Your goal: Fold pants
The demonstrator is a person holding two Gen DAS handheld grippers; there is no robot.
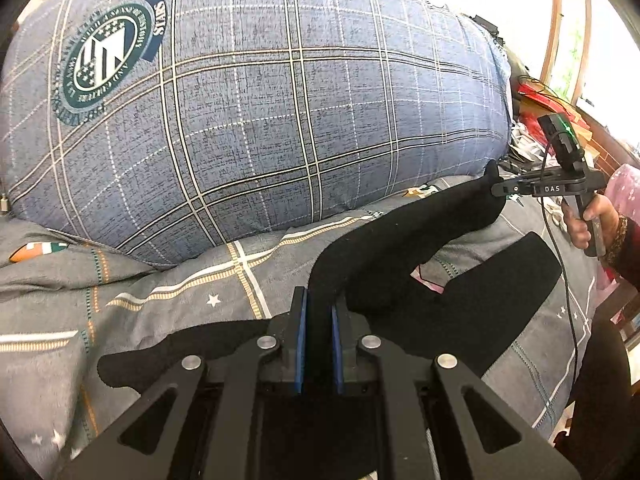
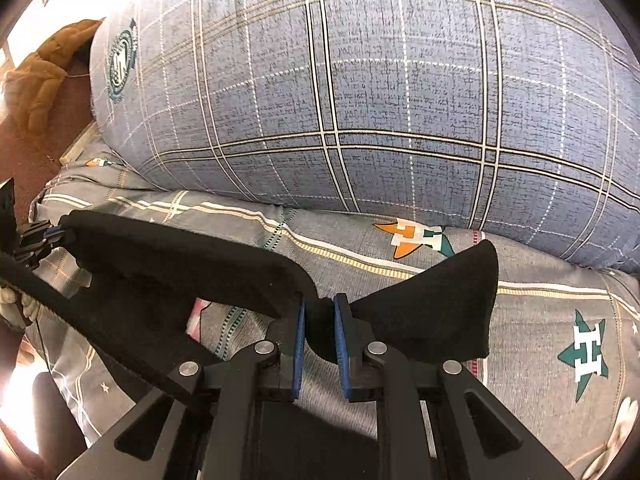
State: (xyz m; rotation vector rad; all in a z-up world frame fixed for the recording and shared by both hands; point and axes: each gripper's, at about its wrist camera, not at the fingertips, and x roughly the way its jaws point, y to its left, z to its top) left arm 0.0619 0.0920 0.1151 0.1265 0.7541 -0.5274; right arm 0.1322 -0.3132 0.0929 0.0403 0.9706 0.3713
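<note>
Black pants (image 1: 420, 236) are held stretched above the bed (image 1: 168, 280), near the plaid pillow (image 1: 280, 100). Left gripper (image 1: 319, 320) and right gripper (image 2: 319, 320) are each clamped on one edge. No finished fold is visible; folding appears barely begun.

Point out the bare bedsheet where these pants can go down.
Bare grey star-print bedsheet lies right of the black pants, below the big blue plaid pillow. Another strip runs between pillow and pants on the left. The middle is crowded: left gripper and right gripper both pinch the pants there.
</note>
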